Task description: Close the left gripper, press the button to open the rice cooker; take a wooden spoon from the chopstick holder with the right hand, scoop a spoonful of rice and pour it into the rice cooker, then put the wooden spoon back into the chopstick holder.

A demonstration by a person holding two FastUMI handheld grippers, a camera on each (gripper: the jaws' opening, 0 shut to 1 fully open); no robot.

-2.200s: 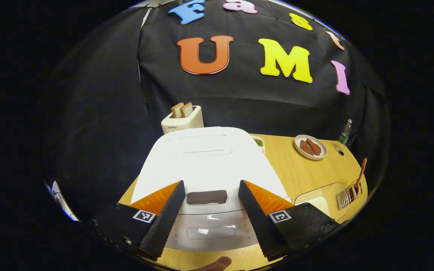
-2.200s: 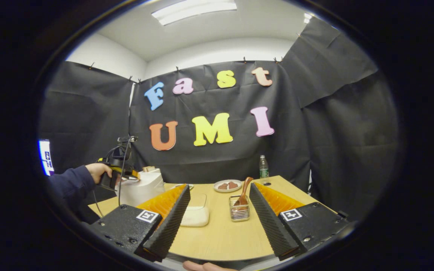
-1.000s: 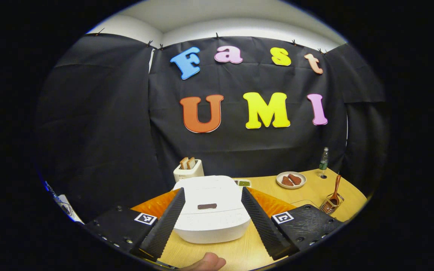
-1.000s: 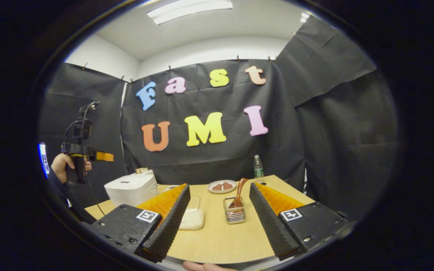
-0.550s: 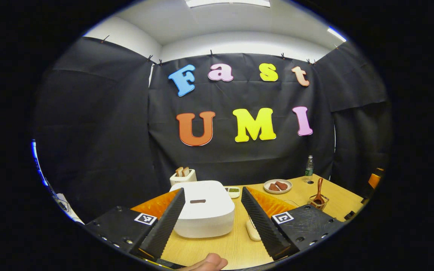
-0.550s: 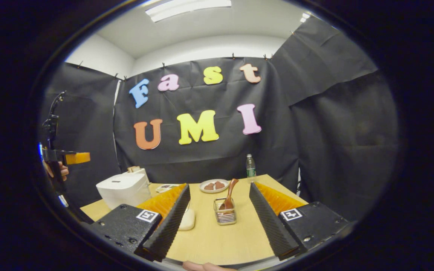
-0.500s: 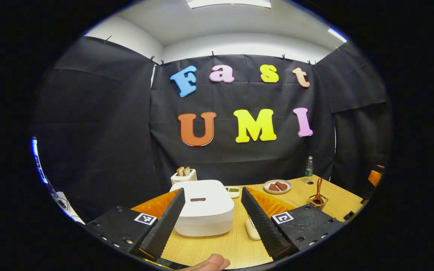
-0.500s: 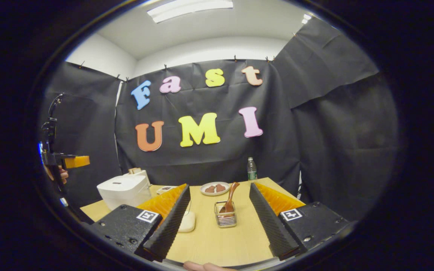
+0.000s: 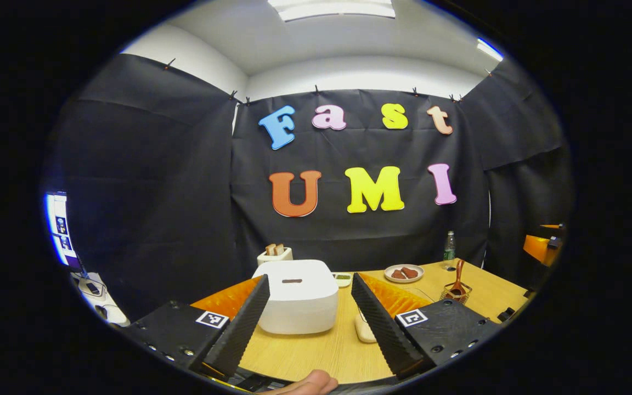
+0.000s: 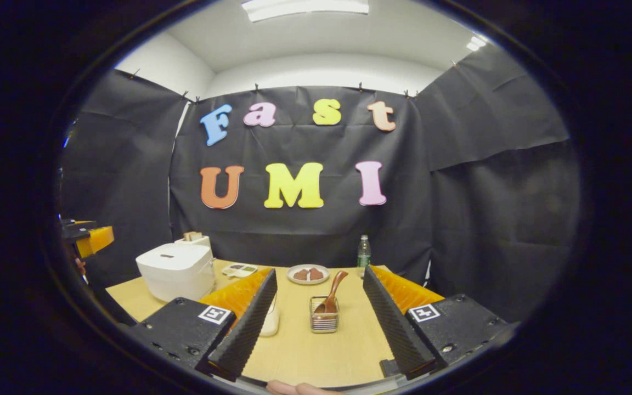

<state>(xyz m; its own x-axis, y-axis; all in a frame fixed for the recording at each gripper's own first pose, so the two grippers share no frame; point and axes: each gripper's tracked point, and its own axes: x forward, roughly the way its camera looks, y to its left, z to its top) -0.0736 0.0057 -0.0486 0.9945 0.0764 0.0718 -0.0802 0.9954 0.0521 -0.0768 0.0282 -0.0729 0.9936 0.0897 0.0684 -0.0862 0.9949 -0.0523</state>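
Observation:
The white rice cooker (image 9: 297,299) stands on the wooden table (image 9: 316,354) with its lid down and a dark button (image 9: 292,281) on top. My left gripper (image 9: 310,329) is open, held back from the cooker, nothing between its fingers. A wire chopstick holder (image 10: 324,322) with the wooden spoon (image 10: 331,295) leaning in it stands ahead of my right gripper (image 10: 319,334), which is open and empty. The rice cooker (image 10: 176,270) sits at the left in the right gripper view. A white rice box (image 10: 269,322) lies partly behind my right gripper's left finger.
A toaster (image 9: 275,254) with bread stands behind the cooker. A plate of brown meat (image 10: 308,274), a plastic bottle (image 10: 363,252) and a small dish (image 10: 239,269) sit at the table's far side. The holder and spoon (image 9: 457,286) are at the right edge.
My left gripper has drawn back and up from right over the cooker's button to well short of the cooker, still open. My right gripper has turned slightly. The lid has stayed down.

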